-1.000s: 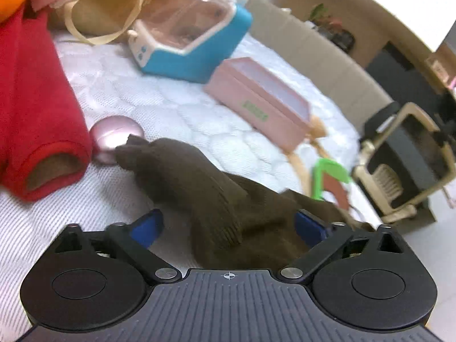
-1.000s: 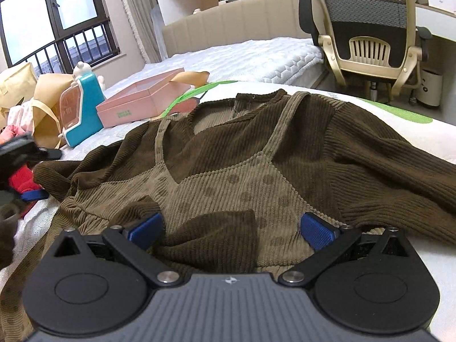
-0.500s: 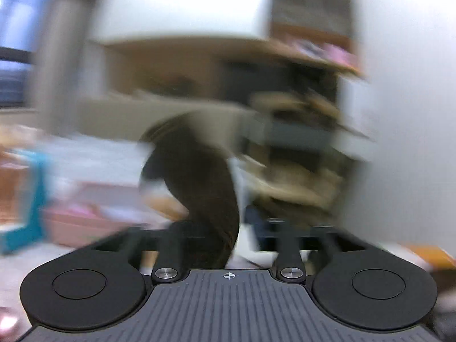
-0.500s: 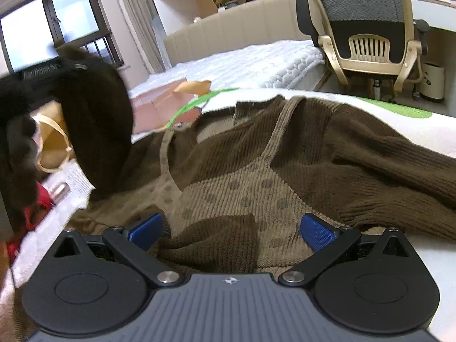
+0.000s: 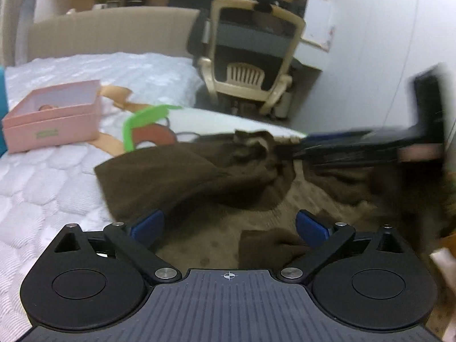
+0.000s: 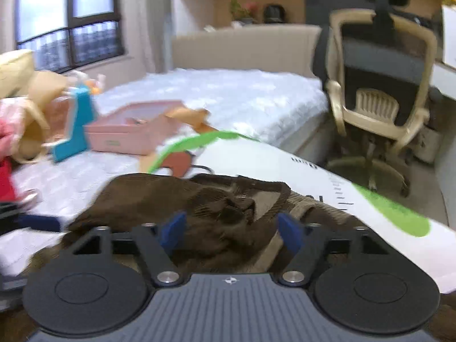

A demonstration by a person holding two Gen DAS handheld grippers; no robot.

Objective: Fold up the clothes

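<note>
Black tool (image 5: 228, 225); blue fingertips (image 5: 146, 225); silver screws.

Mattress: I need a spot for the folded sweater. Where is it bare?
Bare quilted mattress lies left of the brown sweater, below the pink box. Another bare stretch runs toward the headboard. It is crowded around the box, the green strip and the blue case.

Between left fingers: brown sweater (image 5: 199, 176) heaped across the gap.
Left of left fingers: bare quilted mattress (image 5: 42, 199), passable.
Ahead-left: pink box (image 5: 54, 119) and green strap (image 5: 142, 119) block.
Right of left fingers: right gripper (image 6: 231, 229) crosses above the cloth.
Beyond bed: office chair (image 5: 250, 57).
</note>
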